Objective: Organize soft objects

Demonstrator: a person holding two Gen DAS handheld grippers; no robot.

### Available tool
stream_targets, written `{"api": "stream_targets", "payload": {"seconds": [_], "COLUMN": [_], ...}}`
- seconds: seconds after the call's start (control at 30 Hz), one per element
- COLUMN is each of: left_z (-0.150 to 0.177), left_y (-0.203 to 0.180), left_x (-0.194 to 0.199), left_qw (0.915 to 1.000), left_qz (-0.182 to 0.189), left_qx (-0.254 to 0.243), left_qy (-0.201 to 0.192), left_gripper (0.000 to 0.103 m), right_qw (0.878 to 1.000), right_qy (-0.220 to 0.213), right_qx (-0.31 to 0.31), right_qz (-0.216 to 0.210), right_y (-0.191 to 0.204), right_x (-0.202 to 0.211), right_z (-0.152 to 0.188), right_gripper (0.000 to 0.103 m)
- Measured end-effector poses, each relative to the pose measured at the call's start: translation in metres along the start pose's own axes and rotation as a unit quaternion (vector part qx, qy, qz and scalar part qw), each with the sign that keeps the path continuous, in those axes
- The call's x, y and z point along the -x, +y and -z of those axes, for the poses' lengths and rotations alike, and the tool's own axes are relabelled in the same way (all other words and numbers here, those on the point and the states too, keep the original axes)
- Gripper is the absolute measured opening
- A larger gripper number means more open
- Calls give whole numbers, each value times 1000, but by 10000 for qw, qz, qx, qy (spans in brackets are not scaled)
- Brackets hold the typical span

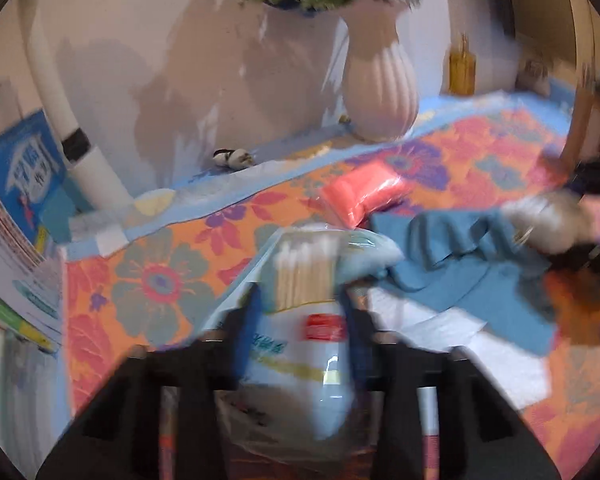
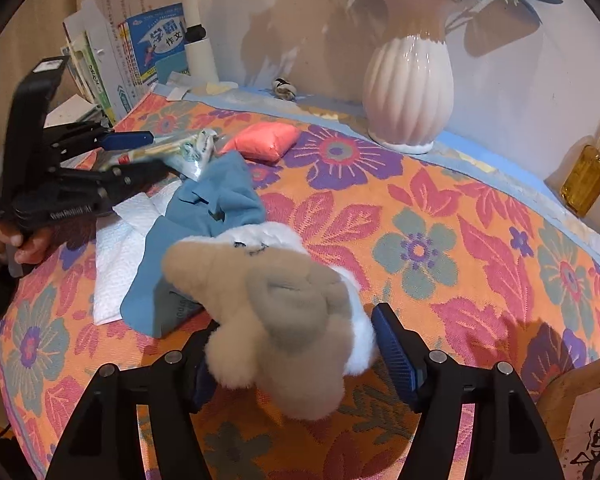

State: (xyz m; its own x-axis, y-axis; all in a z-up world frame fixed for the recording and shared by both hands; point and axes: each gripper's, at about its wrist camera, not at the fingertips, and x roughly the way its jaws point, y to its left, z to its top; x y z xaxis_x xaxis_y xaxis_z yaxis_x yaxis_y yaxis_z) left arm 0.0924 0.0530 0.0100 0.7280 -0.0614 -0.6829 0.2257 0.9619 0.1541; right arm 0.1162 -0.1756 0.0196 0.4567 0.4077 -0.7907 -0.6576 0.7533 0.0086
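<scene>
the blue-covered book leaning at the back among stacked papers shows the large characters 学霸 with 作文 below. print on the clear plastic cotton-swab packet, with its red label, is too blurred to read.

Two grippers are in play: the left gripper and the right gripper. One plush toy sits at six o'clock in the right wrist view. One bag of cotton swabs shows at the centre of the left wrist view. One blue cloth lies toward nine o'clock, with one white paper towel beside it. One pink packet lies near eleven o'clock. One white vase stands at one o'clock, and one amber bottle at three o'clock. One flowered tablecloth covers the table.
</scene>
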Motion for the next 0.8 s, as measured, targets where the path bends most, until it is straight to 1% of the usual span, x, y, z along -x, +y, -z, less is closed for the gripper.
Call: {"api": "stream_targets", "payload": {"seconds": [0.03, 0.07, 0.13, 0.2, 0.23, 0.27, 0.3, 0.37, 0.4, 0.43, 0.5, 0.57, 0.67, 0.73, 0.77, 0.8], "left_z": [-1, -2, -1, -1, -2, -2, -2, -2, -1, 0, 6, 13, 20, 26, 29, 34], "left_y": [4, 7, 8, 10, 12, 14, 16, 18, 18, 17, 14, 5, -13, -34, -43, -59], "left_x": [2, 4, 6, 12, 15, 21, 29, 41, 47, 51, 63, 80, 102, 110, 112, 114], "left_qw": [9997, 9994, 9991, 9979, 9971, 9958, 9930, 9860, 9840, 9833, 9797, 9793, 9775, 9798, 9816, 9839], "left_qz": [99, 120, 147, 299, 380, 505, 745, 1256, 1350, 1375, 1523, 1513, 1680, 1723, 1692, 1647], "left_qx": [214, 310, 390, 567, 635, 724, 840, 987, 1026, 1037, 1127, 1114, 975, 699, 564, 368], "left_qy": [11, -19, -44, -98, -164, -254, -371, -481, -543, -582, -658, -752, -822, -738, -686, -586], "left_gripper": [19, 18, 17, 16, 16, 15, 15, 15, 15, 15, 15, 15, 15, 15, 15, 15], "right_qw": [10000, 10000, 9999, 9999, 9999, 9998, 9997, 9989, 9977, 9964, 9960, 9961, 9956, 9947, 9937, 9919], "right_qy": [-33, -79, -84, -96, -113, -159, -227, -460, -651, -805, -878, -875, -896, -833, -870, -971], "right_qx": [-1, -9, -28, -56, -64, -54, -24, 48, 107, 146, 109, 6, -278, -597, -705, -805], "right_qz": [5, 33, 63, 85, 95, 73, 80, -59, -180, -205, -133, -84, -14, 16, 32, 160], "right_y": [0, -1, -1, -2, -3, -2, -1, 2, 4, 6, 6, 2, -4, -12, -14, -13], "right_x": [1, 2, 2, 1, 2, 3, 6, 14, 21, 27, 30, 30, 34, 37, 42, 51], "right_z": [0, 0, 0, -1, -1, -1, -1, 0, 1, 2, 3, 2, 4, 10, 15, 24], "right_gripper": [67, 67, 67, 67, 63, 57, 53, 51, 50, 50, 50, 50, 50, 50, 50, 50]}}
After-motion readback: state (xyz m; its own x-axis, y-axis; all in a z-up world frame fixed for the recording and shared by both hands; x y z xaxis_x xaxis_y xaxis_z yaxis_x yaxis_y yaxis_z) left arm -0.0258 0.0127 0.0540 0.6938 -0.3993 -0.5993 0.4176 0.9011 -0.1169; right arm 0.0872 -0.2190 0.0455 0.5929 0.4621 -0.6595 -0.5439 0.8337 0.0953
